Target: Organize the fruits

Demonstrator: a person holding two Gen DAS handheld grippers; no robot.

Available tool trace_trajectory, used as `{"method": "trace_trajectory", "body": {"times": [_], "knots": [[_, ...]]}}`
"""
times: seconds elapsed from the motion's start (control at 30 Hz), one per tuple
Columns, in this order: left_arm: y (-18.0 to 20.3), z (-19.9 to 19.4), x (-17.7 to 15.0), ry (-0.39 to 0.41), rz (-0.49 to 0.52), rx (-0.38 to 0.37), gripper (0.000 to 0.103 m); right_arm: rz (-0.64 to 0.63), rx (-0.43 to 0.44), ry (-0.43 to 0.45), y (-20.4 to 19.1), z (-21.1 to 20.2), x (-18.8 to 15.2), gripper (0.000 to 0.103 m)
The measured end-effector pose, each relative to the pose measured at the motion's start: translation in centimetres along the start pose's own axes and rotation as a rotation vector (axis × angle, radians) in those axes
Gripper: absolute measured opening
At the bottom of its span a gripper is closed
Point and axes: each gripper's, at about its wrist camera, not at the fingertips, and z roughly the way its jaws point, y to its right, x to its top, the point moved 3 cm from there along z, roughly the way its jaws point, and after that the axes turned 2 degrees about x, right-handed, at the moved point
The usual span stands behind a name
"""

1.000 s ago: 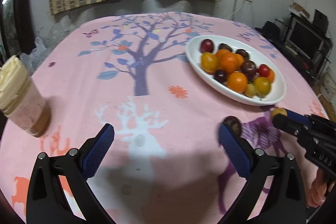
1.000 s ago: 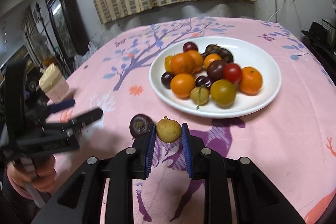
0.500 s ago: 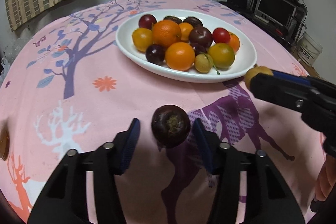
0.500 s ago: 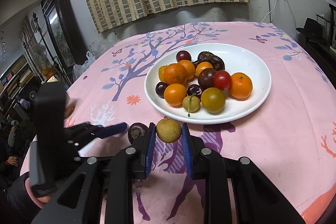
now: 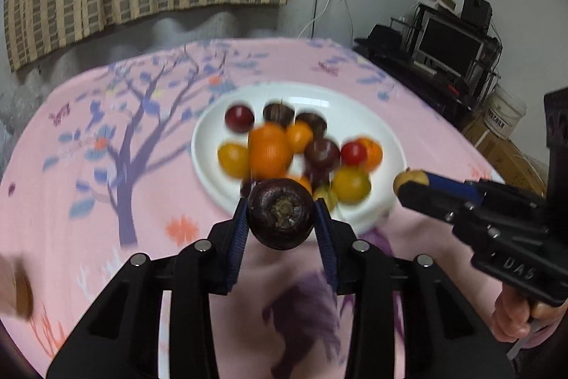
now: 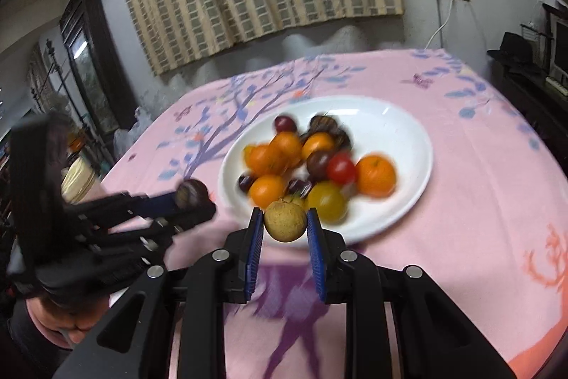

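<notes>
A white plate (image 5: 376, 116) (image 6: 401, 130) on the pink tablecloth holds several oranges, tomatoes and dark fruits. My left gripper (image 5: 282, 219) is shut on a dark purple round fruit (image 5: 282, 212) and holds it above the cloth at the plate's near edge. In the right wrist view the left gripper (image 6: 193, 198) shows at the left with that fruit (image 6: 190, 192). My right gripper (image 6: 284, 224) is shut on a small tan-yellow round fruit (image 6: 285, 219), lifted at the plate's near rim. In the left wrist view the right gripper (image 5: 408, 182) shows at the right, with its fruit (image 5: 406, 178).
A jar with a cream lid (image 6: 78, 178) stands at the table's left side. A curtain hangs behind the table. A dark cabinet (image 6: 92, 59) stands at the left. A desk with monitors (image 5: 447, 48) stands at the right, next to a cardboard box (image 5: 504, 155).
My left gripper has closed on the dark purple fruit and lifted it off the cloth toward the plate. My right gripper has risen with the tan fruit toward the plate rim.
</notes>
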Motion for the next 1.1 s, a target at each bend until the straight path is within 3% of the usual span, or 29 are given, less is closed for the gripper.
{"method": "trace_trajectory", "body": {"times": [0.17, 0.33, 0.37, 0.4, 0.47, 0.5, 0.63, 0.73, 0.9, 1.1], "knots": [[0.4, 4.5, 5.4, -0.003, -0.006, -0.006, 0.036, 0.031, -0.064, 0.021, 3.4, 3.5, 3.9, 0.025], [0.5, 8.1, 6.9, -0.044, 0.004, 0.062, 0.036, 0.05, -0.079, 0.005, 5.4, 6.0, 4.4, 0.027], [0.4, 8.3, 6.8, -0.048, 0.003, 0.079, 0.04, 0.047, -0.081, 0.003, 5.5, 6.0, 4.3, 0.035], [0.4, 8.1, 6.8, -0.043, 0.006, 0.099, 0.06, 0.041, -0.085, 0.003, 5.5, 5.8, 4.3, 0.042], [0.2, 6.8, 6.4, -0.002, 0.005, 0.155, 0.084, 0.016, -0.1, 0.007, 5.0, 4.9, 4.3, 0.059], [0.2, 6.0, 6.1, 0.015, 0.009, 0.166, 0.088, 0.004, -0.098, 0.006, 4.6, 4.4, 4.2, 0.063], [0.1, 1.6, 4.4, 0.045, 0.043, 0.177, 0.097, -0.041, -0.087, -0.018, 3.1, 1.4, 2.5, 0.089], [-0.3, -1.8, 2.2, 0.046, 0.018, 0.173, 0.098, -0.07, -0.086, -0.025, 2.0, -1.3, -0.2, 0.099], [-0.8, -6.2, -3.6, 0.014, -0.012, 0.195, 0.098, -0.096, -0.133, -0.081, 1.7, -4.4, -6.5, 0.099], [-0.9, -8.9, -9.7, 0.002, -0.025, 0.219, 0.098, -0.06, -0.128, -0.086, 1.9, -6.5, -9.6, 0.099]]}}
